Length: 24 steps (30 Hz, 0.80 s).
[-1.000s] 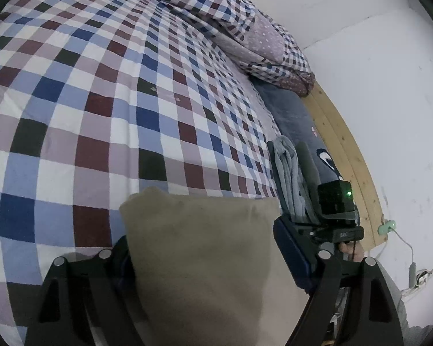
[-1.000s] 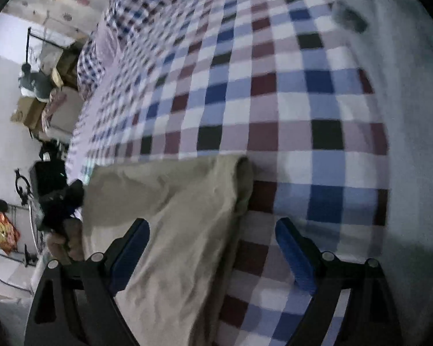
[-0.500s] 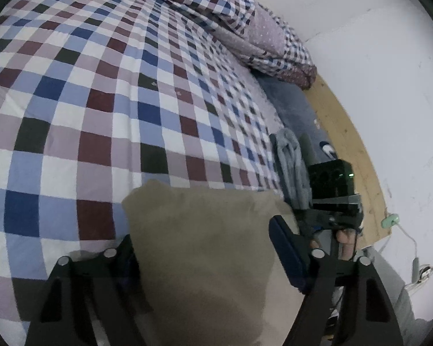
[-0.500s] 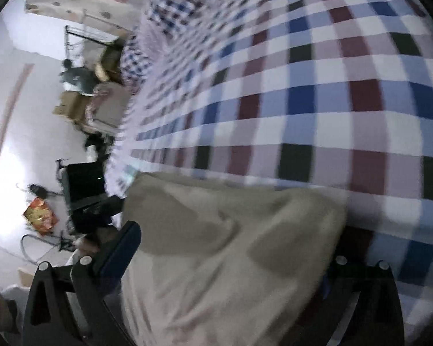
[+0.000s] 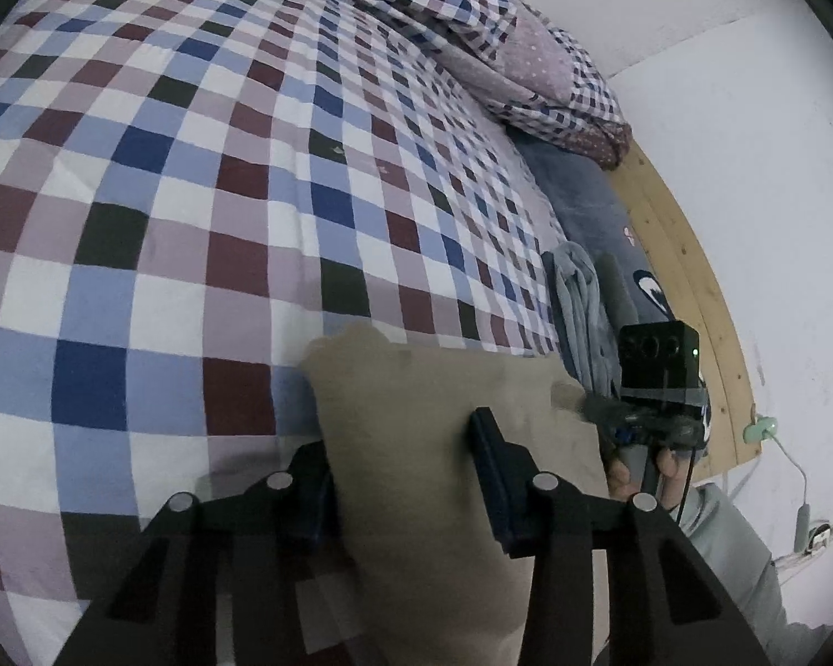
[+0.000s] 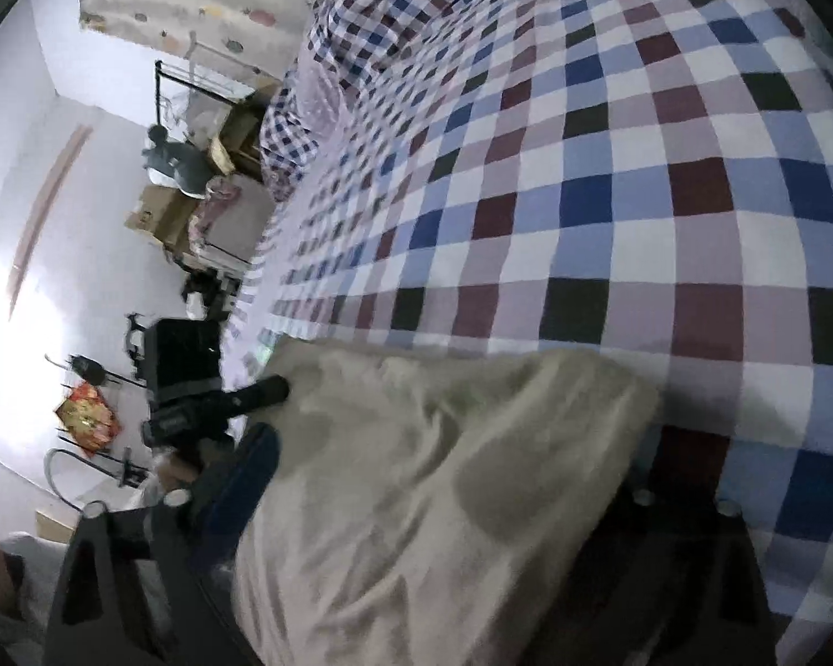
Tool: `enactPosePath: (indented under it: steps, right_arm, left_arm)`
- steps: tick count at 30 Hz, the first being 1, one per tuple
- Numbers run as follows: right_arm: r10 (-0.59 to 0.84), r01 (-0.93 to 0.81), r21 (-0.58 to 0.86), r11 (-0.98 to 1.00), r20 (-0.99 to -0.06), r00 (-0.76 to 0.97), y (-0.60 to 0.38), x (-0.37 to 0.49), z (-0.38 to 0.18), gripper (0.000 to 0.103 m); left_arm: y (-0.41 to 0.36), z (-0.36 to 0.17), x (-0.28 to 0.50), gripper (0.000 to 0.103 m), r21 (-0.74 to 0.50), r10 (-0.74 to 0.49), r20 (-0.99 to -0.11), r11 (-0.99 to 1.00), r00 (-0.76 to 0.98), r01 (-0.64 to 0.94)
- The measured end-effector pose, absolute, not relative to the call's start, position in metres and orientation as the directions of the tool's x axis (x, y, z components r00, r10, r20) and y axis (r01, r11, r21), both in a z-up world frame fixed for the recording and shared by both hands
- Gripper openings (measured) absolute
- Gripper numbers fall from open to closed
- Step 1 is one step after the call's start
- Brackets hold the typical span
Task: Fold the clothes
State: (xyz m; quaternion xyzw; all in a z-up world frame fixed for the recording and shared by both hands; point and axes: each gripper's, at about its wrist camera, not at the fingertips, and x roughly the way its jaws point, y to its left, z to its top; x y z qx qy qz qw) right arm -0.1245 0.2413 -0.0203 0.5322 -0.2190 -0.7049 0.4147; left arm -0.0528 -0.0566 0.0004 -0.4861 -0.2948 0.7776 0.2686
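Observation:
A beige garment (image 5: 416, 472) lies at the near edge of the checked bed cover (image 5: 222, 166). My left gripper (image 5: 405, 477) has its jaws partly closed, with the beige cloth between them. In the right wrist view the same beige garment (image 6: 444, 488) fills the space between the fingers of my right gripper (image 6: 450, 499); its right finger is hidden under the cloth. The right gripper also shows in the left wrist view (image 5: 655, 388) at the garment's right corner. The left gripper shows in the right wrist view (image 6: 194, 383) at the garment's left corner.
A folded grey garment (image 5: 577, 305) lies on the bed's right side by a dark blue cloth (image 5: 583, 205). Checked pillows (image 5: 527, 66) lie at the far end. A wooden bed rail (image 5: 688, 288) runs along the white wall. Boxes and a rack (image 6: 194, 166) stand beside the bed.
Both grippers have narrowed their jaws on the beige garment and moved forward onto it. The cloth now bunches up between the right gripper's fingers.

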Motion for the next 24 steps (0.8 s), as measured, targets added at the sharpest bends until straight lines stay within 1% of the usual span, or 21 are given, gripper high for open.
enactPosePath:
  steps: [1, 2, 3, 4, 5, 6, 8, 11, 12, 15, 20, 24]
  right_arm:
    - [-0.805, 0.353, 0.736, -0.578, -0.586, -0.097, 0.244, -0.123, -0.020, 0.075]
    - [-0.791, 0.354, 0.721, -0.596, -0.602, -0.105, 0.246, -0.122, -0.019, 0.063]
    - [-0.778, 0.349, 0.708, -0.614, -0.617, -0.118, 0.248, -0.121, -0.019, 0.055]
    - [-0.765, 0.344, 0.695, -0.632, -0.631, -0.130, 0.250, -0.120, -0.019, 0.050]
    - [-0.750, 0.337, 0.680, -0.651, -0.647, -0.142, 0.254, -0.120, -0.019, 0.037]
    - [-0.728, 0.332, 0.659, -0.675, -0.668, -0.156, 0.256, -0.120, -0.019, 0.029]
    - [-0.709, 0.336, 0.636, -0.695, -0.685, -0.169, 0.257, -0.118, -0.016, 0.028]
    - [-0.665, 0.352, 0.582, -0.734, -0.720, -0.196, 0.251, -0.113, -0.008, 0.024]
    - [-0.646, 0.362, 0.555, -0.749, -0.734, -0.212, 0.249, -0.111, -0.004, 0.022]
    - [-0.572, 0.404, 0.444, -0.800, -0.768, -0.288, 0.237, -0.099, 0.011, 0.020]
    - [-0.453, 0.386, 0.290, -0.876, -0.771, -0.448, 0.228, -0.076, 0.033, 0.019]
    - [-0.358, 0.372, 0.171, -0.912, -0.776, -0.519, 0.215, -0.052, 0.051, 0.017]
  left_arm:
    - [-0.057, 0.000, -0.053, 0.042, -0.720, 0.704, -0.598, -0.682, -0.384, -0.130]
    - [-0.057, 0.000, -0.053, 0.041, -0.721, 0.704, -0.597, -0.681, -0.384, -0.128]
    - [-0.057, 0.000, -0.054, 0.039, -0.722, 0.704, -0.597, -0.680, -0.385, -0.126]
    - [-0.057, 0.000, -0.054, 0.038, -0.722, 0.704, -0.597, -0.681, -0.385, -0.125]
    - [-0.057, 0.000, -0.054, 0.037, -0.722, 0.703, -0.597, -0.681, -0.386, -0.124]
    - [-0.057, 0.001, -0.054, 0.035, -0.720, 0.701, -0.599, -0.683, -0.387, -0.124]
    - [-0.056, 0.003, -0.055, 0.033, -0.710, 0.694, -0.605, -0.692, -0.390, -0.129]
    - [-0.054, 0.007, -0.054, 0.027, -0.694, 0.681, -0.613, -0.707, -0.401, -0.138]
    - [-0.053, 0.009, -0.053, 0.026, -0.686, 0.674, -0.617, -0.713, -0.406, -0.143]
    - [-0.049, 0.020, -0.048, 0.023, -0.658, 0.653, -0.624, -0.735, -0.430, -0.163]
    - [-0.040, 0.042, -0.036, 0.021, -0.606, 0.616, -0.617, -0.769, -0.490, -0.203]
    - [-0.031, 0.068, -0.019, 0.020, -0.544, 0.576, -0.599, -0.803, -0.556, -0.244]
